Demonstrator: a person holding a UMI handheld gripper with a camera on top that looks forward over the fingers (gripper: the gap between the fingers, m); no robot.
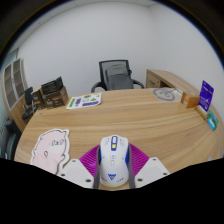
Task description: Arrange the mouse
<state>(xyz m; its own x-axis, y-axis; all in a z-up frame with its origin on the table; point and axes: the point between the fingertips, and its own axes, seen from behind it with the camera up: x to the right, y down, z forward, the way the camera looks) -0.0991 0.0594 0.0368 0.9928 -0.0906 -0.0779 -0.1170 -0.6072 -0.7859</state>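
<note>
A white computer mouse with blue and yellow accents sits between my gripper's two fingers, its wheel end pointing away from me. The magenta pads press against both of its sides. The mouse is held just above the near part of a round wooden table. A white mouse mat with a pink cartoon figure lies on the table to the left of the fingers.
A second printed mat lies at the table's far left. A purple card stand and small items stand at the far right. A black office chair is behind the table, with shelves at left and a wooden cabinet at right.
</note>
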